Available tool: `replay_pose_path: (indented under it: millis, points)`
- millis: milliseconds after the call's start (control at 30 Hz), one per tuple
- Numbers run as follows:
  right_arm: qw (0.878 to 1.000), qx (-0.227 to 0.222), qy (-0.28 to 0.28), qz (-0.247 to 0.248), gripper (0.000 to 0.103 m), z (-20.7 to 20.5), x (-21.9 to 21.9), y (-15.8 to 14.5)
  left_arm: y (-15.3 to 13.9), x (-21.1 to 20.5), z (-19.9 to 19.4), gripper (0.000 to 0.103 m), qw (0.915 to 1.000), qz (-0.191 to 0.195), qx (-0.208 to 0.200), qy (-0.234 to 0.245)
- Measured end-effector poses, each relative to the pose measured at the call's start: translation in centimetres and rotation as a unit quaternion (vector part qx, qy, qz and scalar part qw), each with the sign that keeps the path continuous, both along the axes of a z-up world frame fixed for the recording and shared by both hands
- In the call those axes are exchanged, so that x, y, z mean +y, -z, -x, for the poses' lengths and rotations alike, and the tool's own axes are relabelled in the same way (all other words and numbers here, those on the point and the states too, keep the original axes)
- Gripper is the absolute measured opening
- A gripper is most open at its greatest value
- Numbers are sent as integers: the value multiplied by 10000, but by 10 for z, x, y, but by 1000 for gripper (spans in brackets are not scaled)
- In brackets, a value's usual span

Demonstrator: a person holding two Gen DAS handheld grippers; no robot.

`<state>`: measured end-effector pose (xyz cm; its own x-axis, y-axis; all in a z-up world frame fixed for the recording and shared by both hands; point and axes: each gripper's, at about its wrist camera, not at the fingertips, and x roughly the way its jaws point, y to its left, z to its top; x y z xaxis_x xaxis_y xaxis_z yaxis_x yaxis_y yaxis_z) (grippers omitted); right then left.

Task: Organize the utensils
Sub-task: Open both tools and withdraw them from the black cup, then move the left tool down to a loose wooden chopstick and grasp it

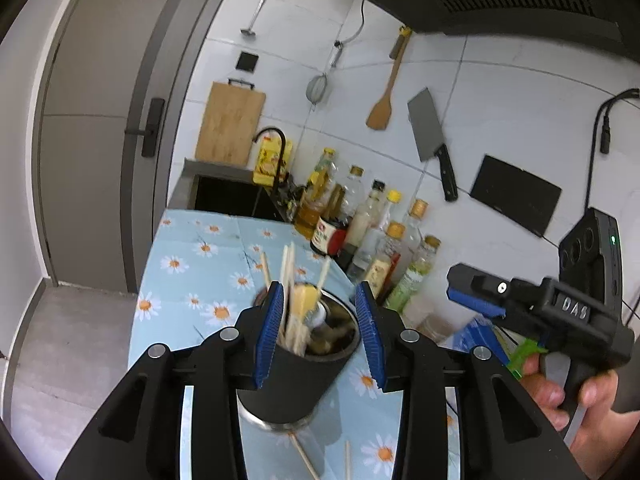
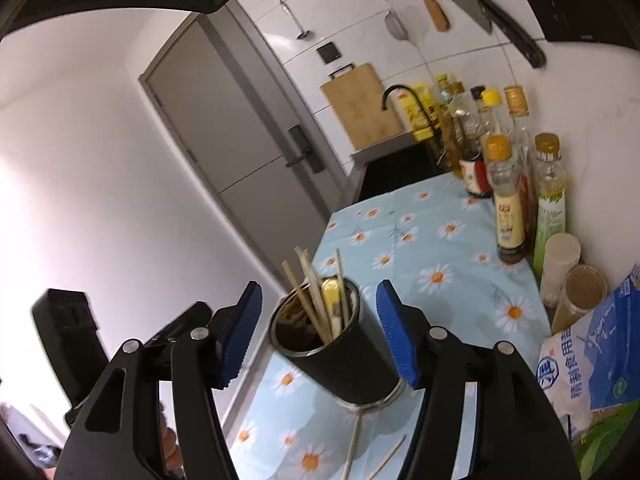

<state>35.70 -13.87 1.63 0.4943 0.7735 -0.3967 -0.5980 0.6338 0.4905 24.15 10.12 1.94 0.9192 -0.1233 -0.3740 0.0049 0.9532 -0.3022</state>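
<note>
I see a kitchen with a table (image 1: 192,264) under a blue daisy cloth. A black cup (image 1: 296,376) full of chopsticks (image 1: 289,268) stands on it. My left hand-held gripper (image 1: 320,332) is wide, one finger on each side of the cup. My right hand-held gripper (image 2: 320,336) is wide around the cup too. Two chopsticks (image 2: 352,450) lie loose by the cup.

I see a matt black holder (image 1: 288,380) with a shiny metal rim and base, holding pale bare-wood chopsticks (image 2: 316,300). The counter (image 1: 200,264) wears a smooth, slightly glossy daisy-print cover. My left gripper (image 1: 320,328) has ribbed blue pads (image 1: 272,328) on matt black plastic. Glass bottles (image 2: 508,200) gleam along the glossy tiled wall (image 1: 500,92); the spatula (image 1: 382,100) looks wooden.
</note>
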Motion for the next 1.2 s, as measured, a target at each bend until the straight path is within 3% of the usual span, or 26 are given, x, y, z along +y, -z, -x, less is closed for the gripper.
replay_pose_path:
  millis: [333,633,767,1067,1200]
  points:
    - [9914,892,-954,70,60,13,-29,32,24,-41,21,39,9963,-4,860,4]
    - [9832,1419,-1146,-67,60,16,-58,63,61,-57,24,39,9842,203,1743,-242]
    - [9785,1658,-1224,-22,60,20,-65,77,84,-58,12,39,9711,378,2355,-101]
    - [9717,2060,-1159,-11,60,29,-82,103,147,-53,-20,39,9193,791,3850,196]
    - [9690,2193,-1124,-167,60,33,-92,109,161,-59,-33,39,9028,611,4252,192]
